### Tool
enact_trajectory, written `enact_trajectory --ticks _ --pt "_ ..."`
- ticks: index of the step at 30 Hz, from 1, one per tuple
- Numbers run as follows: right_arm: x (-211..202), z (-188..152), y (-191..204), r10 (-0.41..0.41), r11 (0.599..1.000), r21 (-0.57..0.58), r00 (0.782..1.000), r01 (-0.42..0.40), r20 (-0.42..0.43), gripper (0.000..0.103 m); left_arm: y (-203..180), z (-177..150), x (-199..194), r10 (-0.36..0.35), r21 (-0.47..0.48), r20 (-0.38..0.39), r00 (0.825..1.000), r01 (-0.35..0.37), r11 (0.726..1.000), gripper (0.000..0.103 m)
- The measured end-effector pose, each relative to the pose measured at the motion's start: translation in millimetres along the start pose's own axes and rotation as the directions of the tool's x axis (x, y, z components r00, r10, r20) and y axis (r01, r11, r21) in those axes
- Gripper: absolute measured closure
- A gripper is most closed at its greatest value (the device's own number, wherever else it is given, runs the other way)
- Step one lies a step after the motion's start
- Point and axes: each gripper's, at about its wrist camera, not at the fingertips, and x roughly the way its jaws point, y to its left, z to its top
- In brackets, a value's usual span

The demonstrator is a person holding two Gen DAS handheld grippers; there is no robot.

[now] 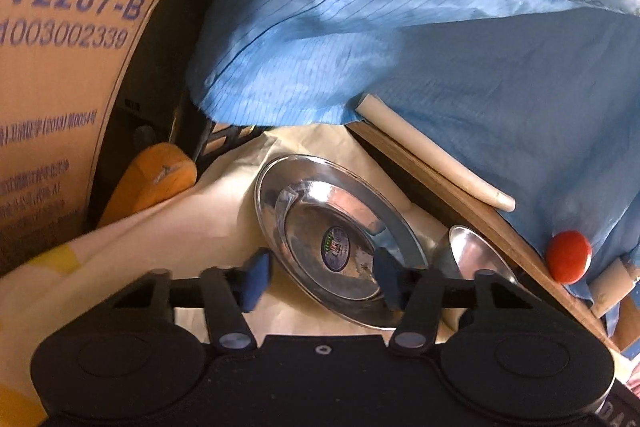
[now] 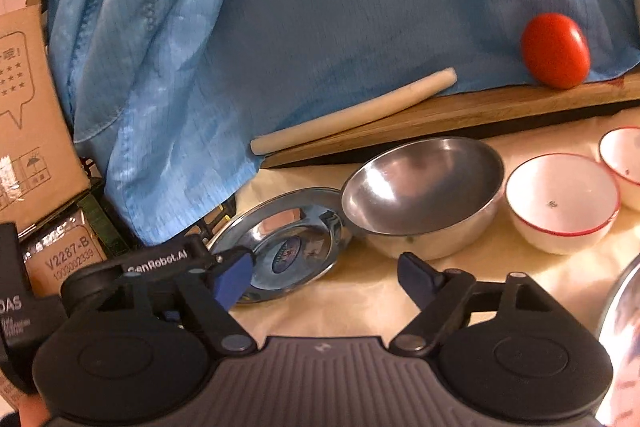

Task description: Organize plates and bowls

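A shiny steel plate [image 1: 336,239] with a round sticker in its middle lies on the cream table cover. My left gripper [image 1: 322,277] is open, its blue pads either side of the plate's near rim, holding nothing. The plate also shows in the right wrist view [image 2: 296,243], with the left gripper's body at its left edge. A steel bowl [image 2: 424,191] stands right of the plate, touching it; its edge shows in the left wrist view [image 1: 476,255]. Two white bowls with red rims [image 2: 564,203] [image 2: 624,155] stand further right. My right gripper [image 2: 324,279] is open and empty above the cover.
A wooden board [image 2: 460,111] carries a cream rolling pin [image 2: 352,115] and a red tomato [image 2: 556,51]. Blue cloth [image 2: 320,7] hangs behind it. Cardboard boxes [image 1: 60,87] stand at the left. Another steel rim [image 2: 620,327] shows at the far right.
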Motion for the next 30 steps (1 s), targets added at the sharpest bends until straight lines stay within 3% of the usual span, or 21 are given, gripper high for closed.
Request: enact_trajectory --ticks 12,20,30 --pt "26 1 5 0.023 0.999 0.049 0.999 -0.022 -0.035 0.040 9 -3 6 0.006 -0.051 0.028 1.000 -0.005 0.999 0.069" --pt "39 0 8 0.025 0.998 0.064 0.998 -0.021 -0.057 0.060 18 -4 8 0.021 -0.086 0.036 0.999 -0.018 0.996 0.086" --pt "52 -4 5 0.022 0.996 0.084 0.997 -0.016 -0.072 0.077 17 -5 6 0.040 -0.081 0.044 0.998 -0.036 0.996 0.088"
